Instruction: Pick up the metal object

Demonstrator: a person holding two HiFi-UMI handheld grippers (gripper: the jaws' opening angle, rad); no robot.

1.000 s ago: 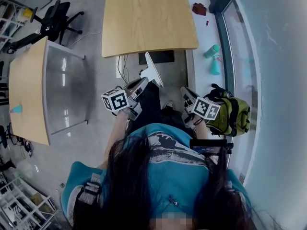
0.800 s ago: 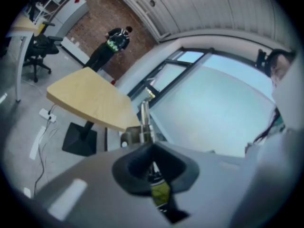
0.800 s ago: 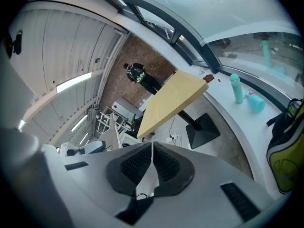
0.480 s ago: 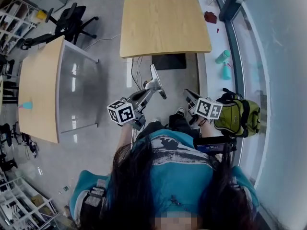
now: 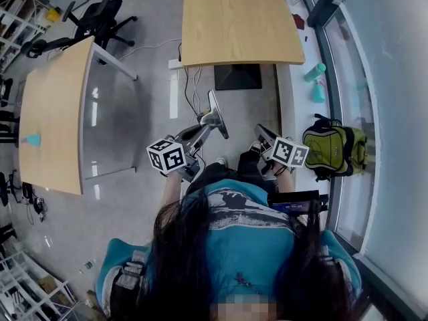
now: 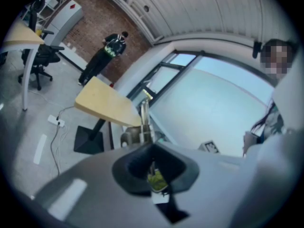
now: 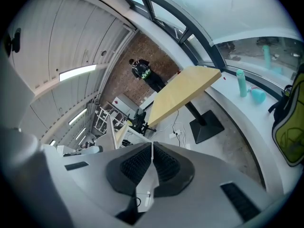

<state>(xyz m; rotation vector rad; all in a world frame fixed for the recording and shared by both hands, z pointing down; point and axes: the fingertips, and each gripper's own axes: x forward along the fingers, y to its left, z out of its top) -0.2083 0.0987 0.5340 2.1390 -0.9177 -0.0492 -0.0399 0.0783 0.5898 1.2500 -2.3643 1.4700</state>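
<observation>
Left gripper (image 6: 148, 150): fingers clamped on the metal object (image 6: 143, 118), which juts straight out beyond the tips, clear of the floor (image 5: 134, 132). Right gripper (image 7: 152, 152): fingers together, nothing between. I judge the pick done; next calls for a steady, unslackened hold.

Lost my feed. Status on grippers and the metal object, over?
Left gripper shut on metal object, held in the air. Right gripper shut, empty. Nothing blocking; table stands ahead.
</observation>
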